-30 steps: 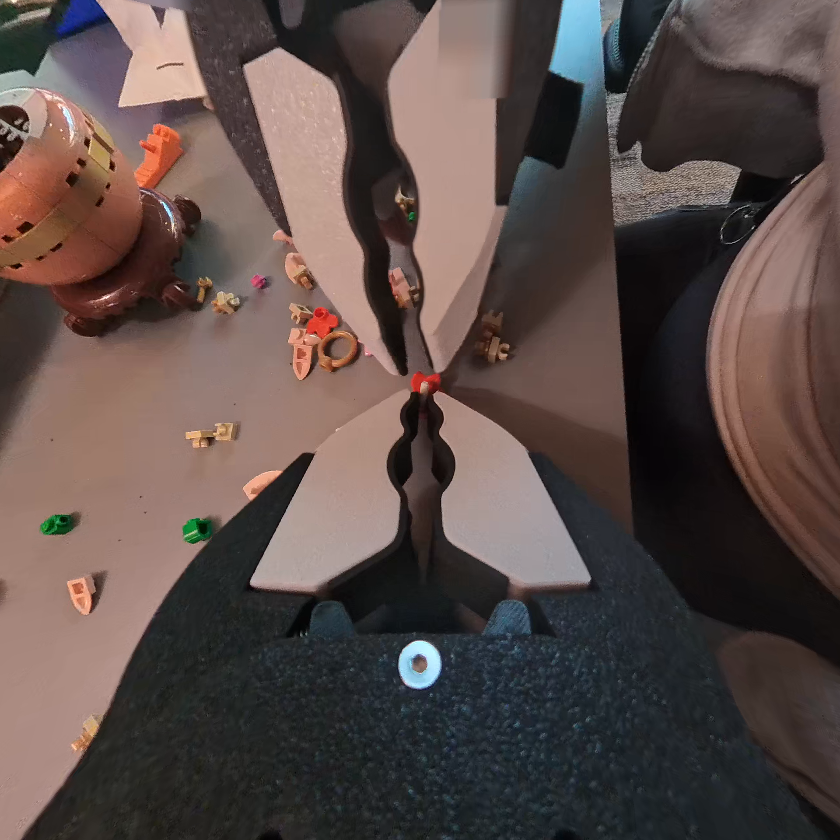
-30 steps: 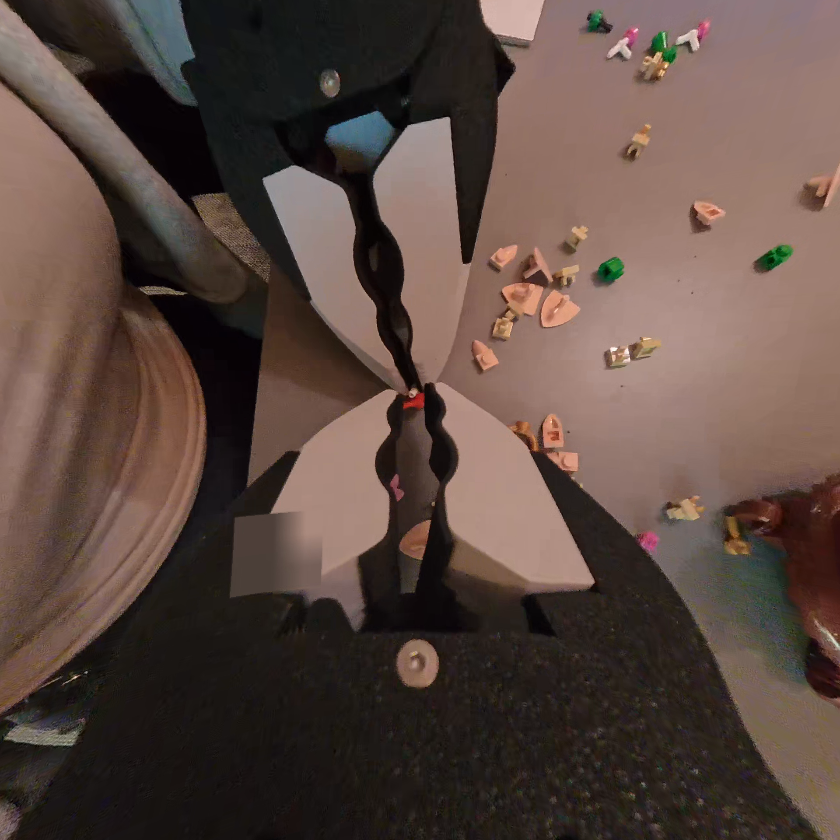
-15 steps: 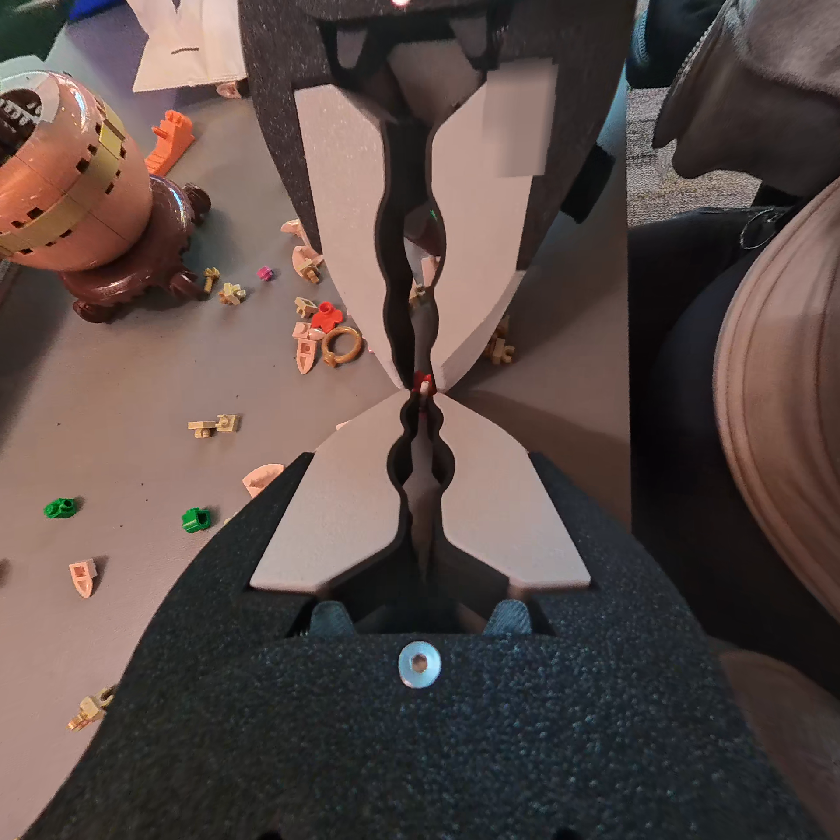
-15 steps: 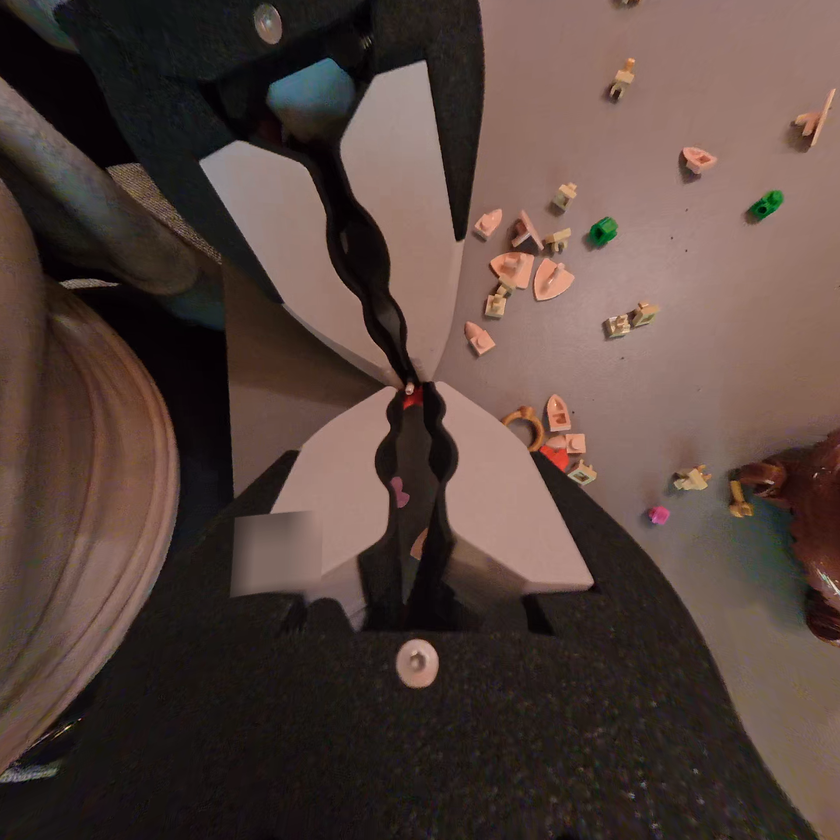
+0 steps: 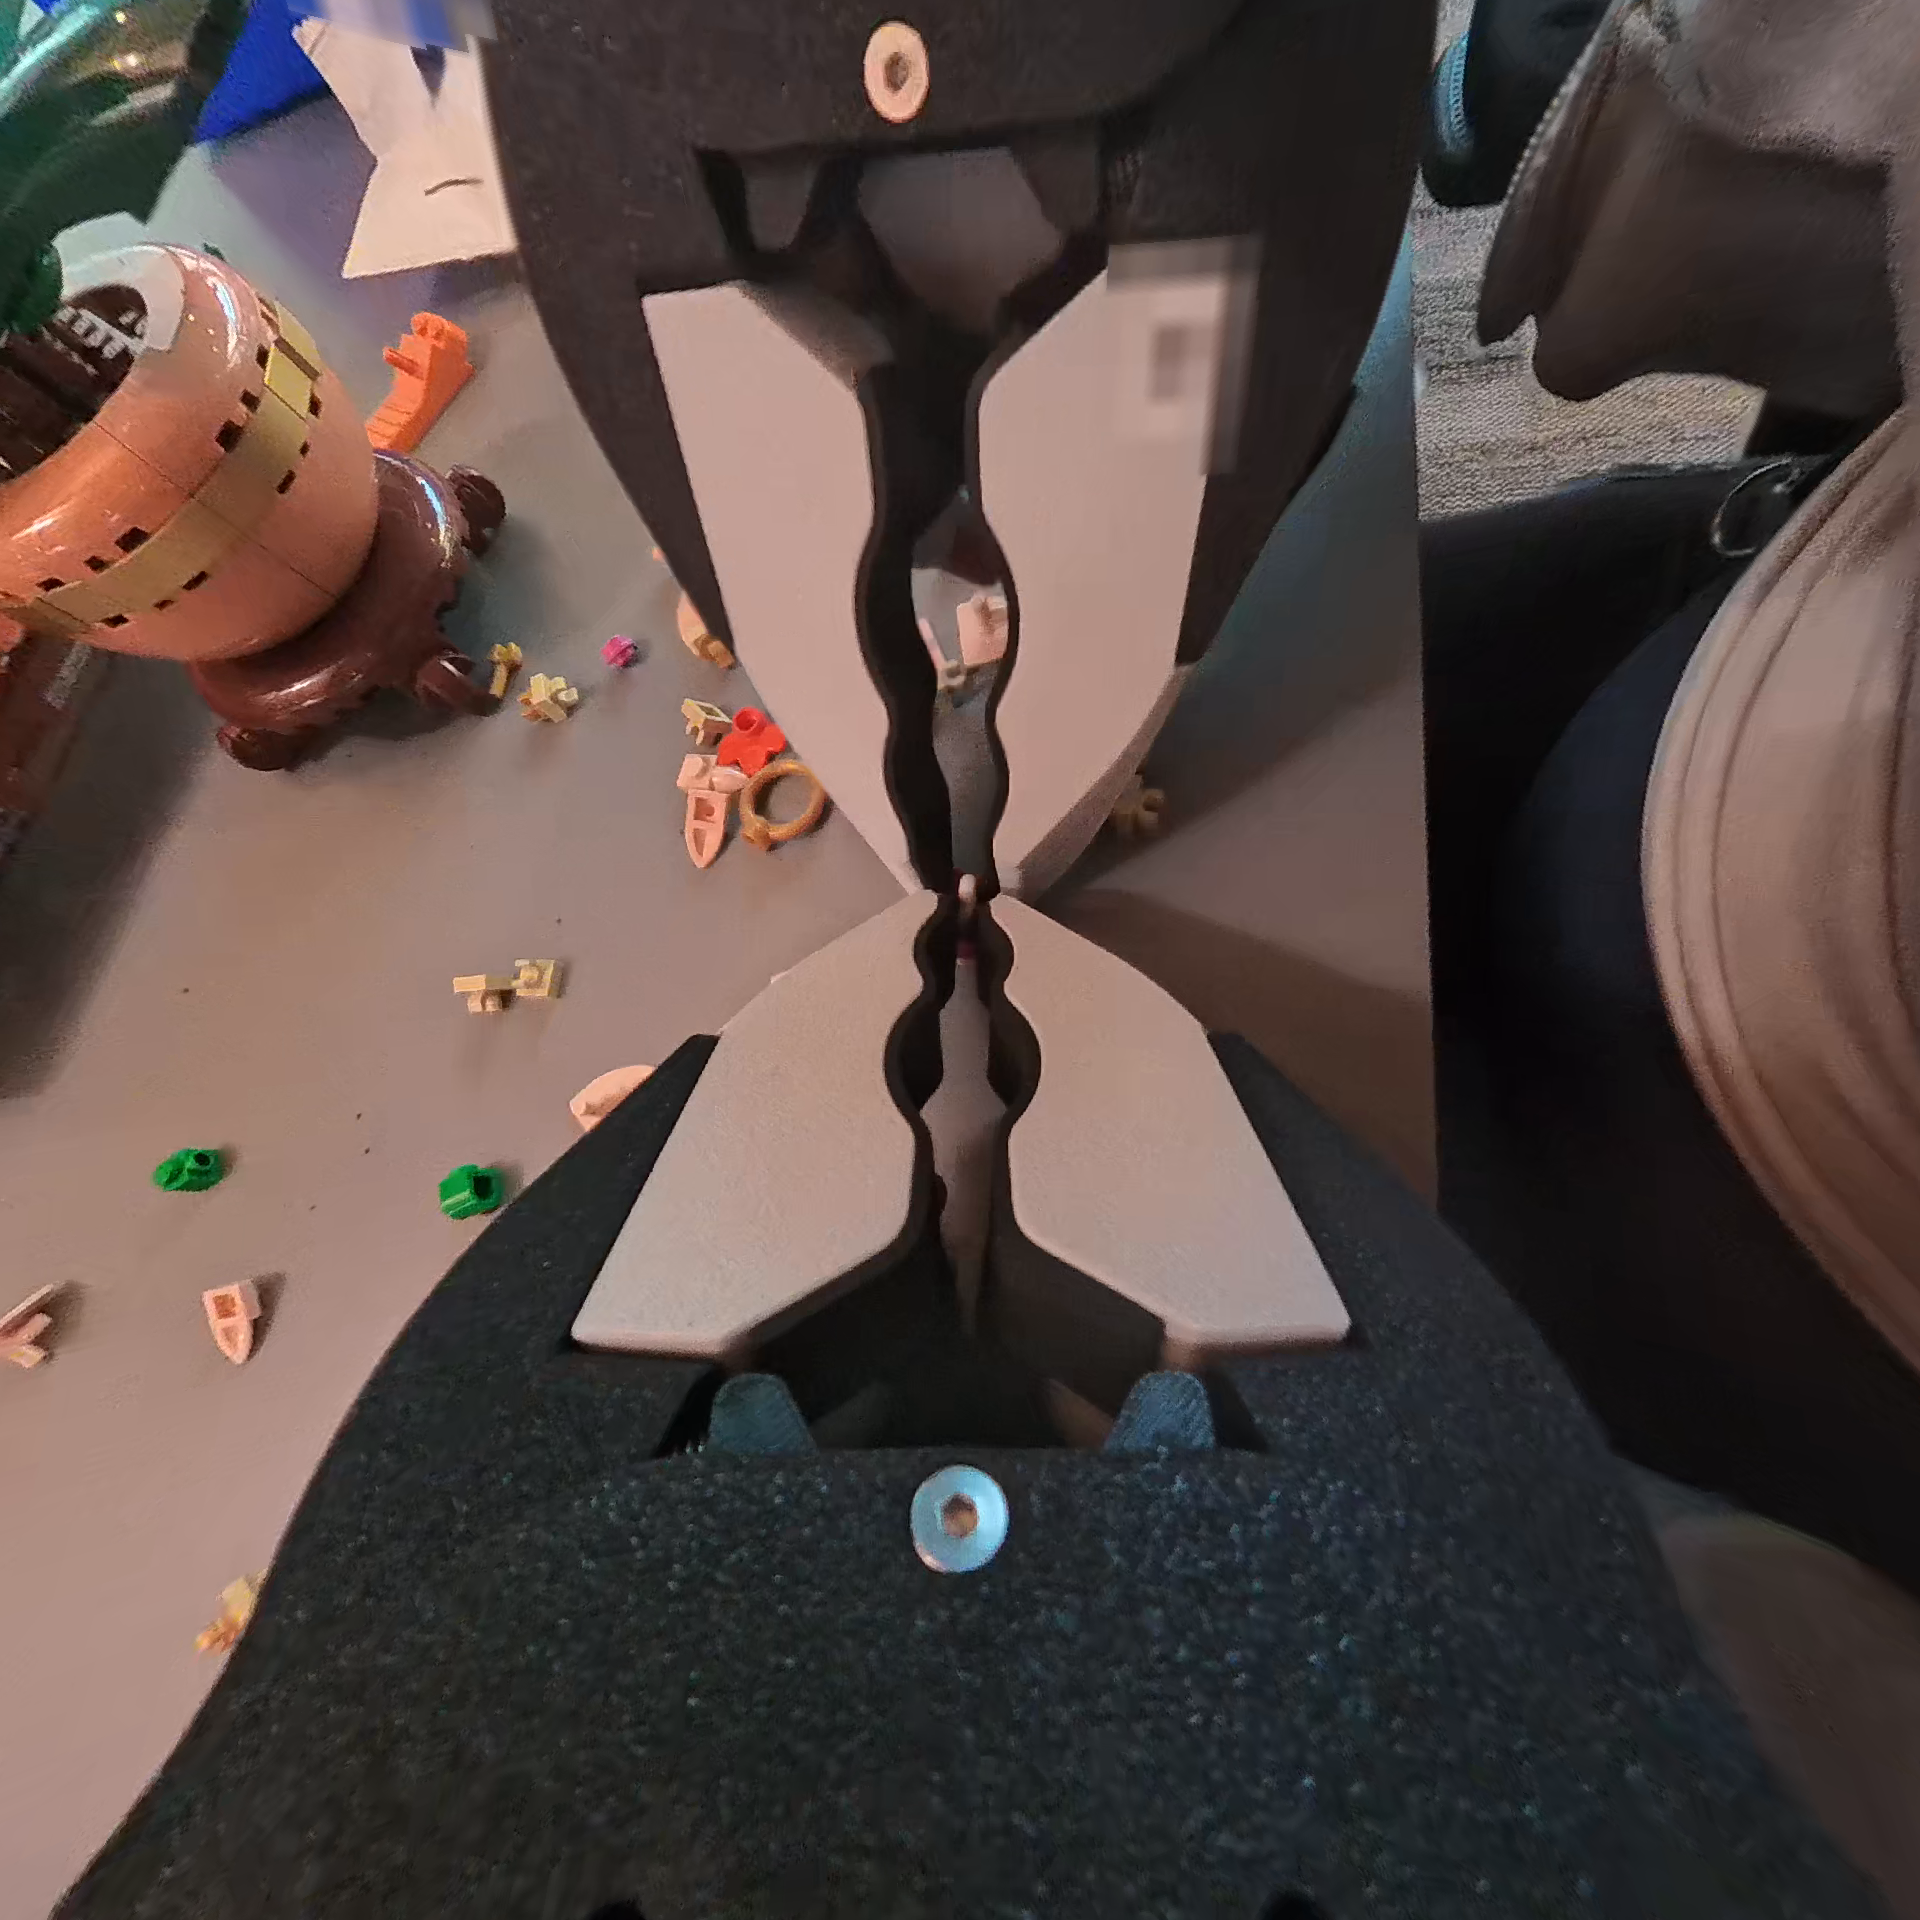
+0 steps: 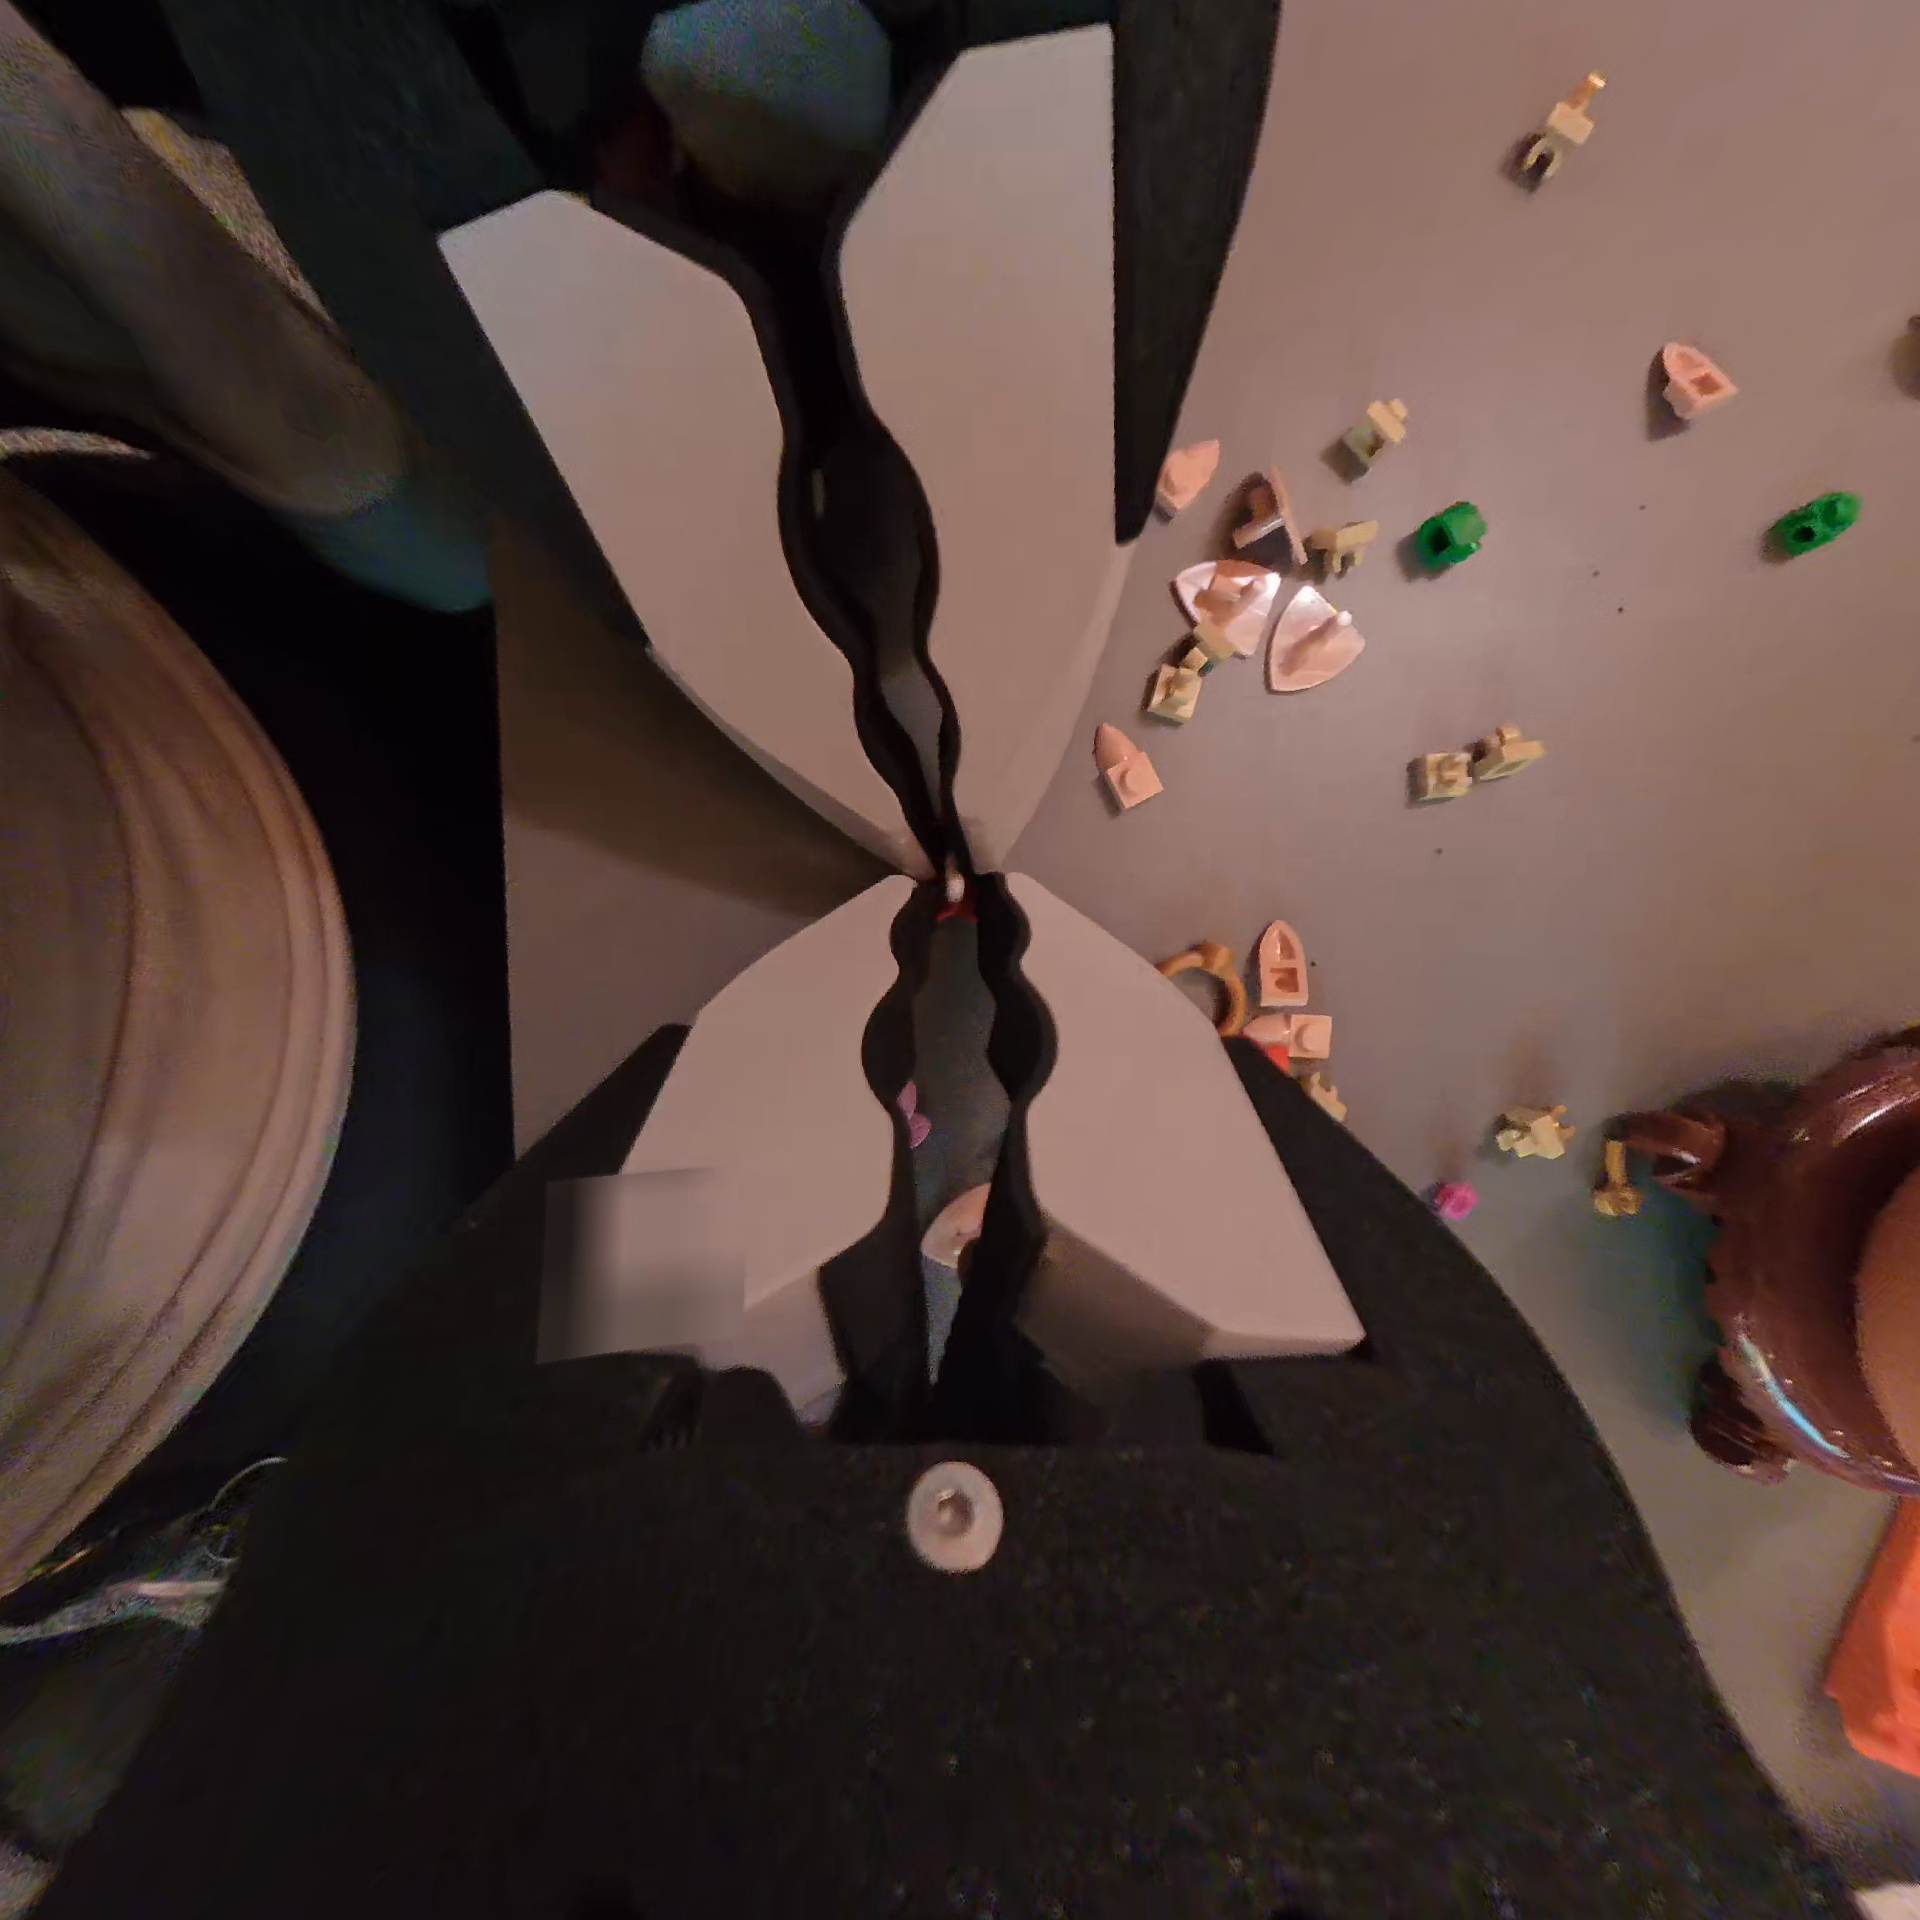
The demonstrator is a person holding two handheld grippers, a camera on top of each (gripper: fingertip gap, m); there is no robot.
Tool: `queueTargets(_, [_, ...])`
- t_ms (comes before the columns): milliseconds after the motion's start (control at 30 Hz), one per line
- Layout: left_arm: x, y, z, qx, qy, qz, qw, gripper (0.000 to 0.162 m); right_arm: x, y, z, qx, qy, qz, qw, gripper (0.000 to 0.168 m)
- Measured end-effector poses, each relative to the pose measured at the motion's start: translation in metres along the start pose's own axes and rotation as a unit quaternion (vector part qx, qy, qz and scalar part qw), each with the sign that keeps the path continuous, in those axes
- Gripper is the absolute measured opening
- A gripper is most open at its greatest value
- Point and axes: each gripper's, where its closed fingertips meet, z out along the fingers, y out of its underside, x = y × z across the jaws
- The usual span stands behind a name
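Left gripper [image 5: 968,906] & right gripper [image 6: 951,891] meet tip-to-tip above the grey tabletop [image 5: 312,1018], both pinched narrow on one tiny red-and-white plastic brick piece [image 6: 952,900]. Loose small bricks nearby, incl. a tan plastic ring [image 5: 782,801]; brown-and-pink brick-built pot [image 5: 197,520] sits well apart.

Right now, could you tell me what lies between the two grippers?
A tiny red piece on a white peg, where left gripper meets right gripper; both wrist views show it.

Left view bright, right view dim, wide-angle edge distortion, blurred margins
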Motion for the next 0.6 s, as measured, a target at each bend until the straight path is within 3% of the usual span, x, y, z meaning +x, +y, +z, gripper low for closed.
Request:
queueTargets(233, [0.001,0.004,-0.006,-0.003,-0.025,0.01,1.0,0.003,-0.001,-0.003,0.002,-0.095,-0.016,-0.049,0.994,0.01])
queueTargets(400, [-0.008,0.022,-0.021,-0.026,-0.05,-0.042,0.998,0.003,-0.006,-0.002,0.003,-0.136,-0.05,-0.062,0.987,0.0])
queueTargets(500, [-0.004,0.025,-0.025,-0.023,-0.051,-0.022,0.998,0.003,-0.005,-0.003,0.004,-0.119,-0.059,-0.034,0.991,0.0])
queueTargets(600, [-0.004,0.025,-0.025,-0.023,-0.05,-0.023,0.998,0.003,0.004,-0.014,0.005,-0.025,-0.045,0.025,0.998,0.004])
